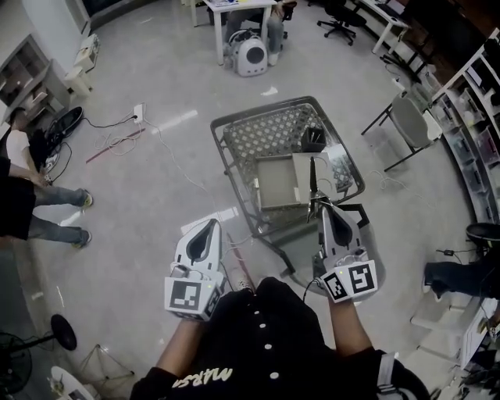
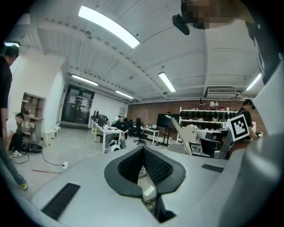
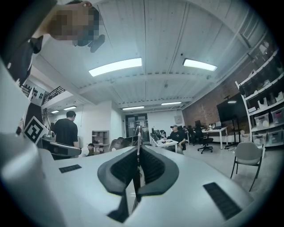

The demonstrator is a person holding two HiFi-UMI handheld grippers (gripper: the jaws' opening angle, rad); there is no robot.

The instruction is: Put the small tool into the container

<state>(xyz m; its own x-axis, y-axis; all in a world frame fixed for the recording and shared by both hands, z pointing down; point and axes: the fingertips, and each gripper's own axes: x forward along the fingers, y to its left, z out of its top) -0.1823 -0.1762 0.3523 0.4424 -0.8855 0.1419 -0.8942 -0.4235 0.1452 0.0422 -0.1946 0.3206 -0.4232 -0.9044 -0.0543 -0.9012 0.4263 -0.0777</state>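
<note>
A thin dark tool (image 1: 312,178) sticks out from my right gripper (image 1: 321,206), whose jaws are shut on it. In the right gripper view the tool (image 3: 138,138) shows as a narrow rod pinched between the ribbed pads. The gripper and tool hang over the near right part of a wire shopping cart (image 1: 228,134). Inside the cart lie a grey open box (image 1: 277,186), a pale box (image 1: 305,166) and a small black container (image 1: 313,139). My left gripper (image 1: 209,224) is to the left of the cart's near corner. Its jaws (image 2: 143,150) are shut with nothing between them.
A folding chair (image 1: 408,123) stands right of the cart, with shelving (image 1: 473,117) behind it. A white table (image 1: 237,14) and a round white device (image 1: 251,56) are at the back. A person's legs (image 1: 55,209) and floor cables (image 1: 117,137) are at the left.
</note>
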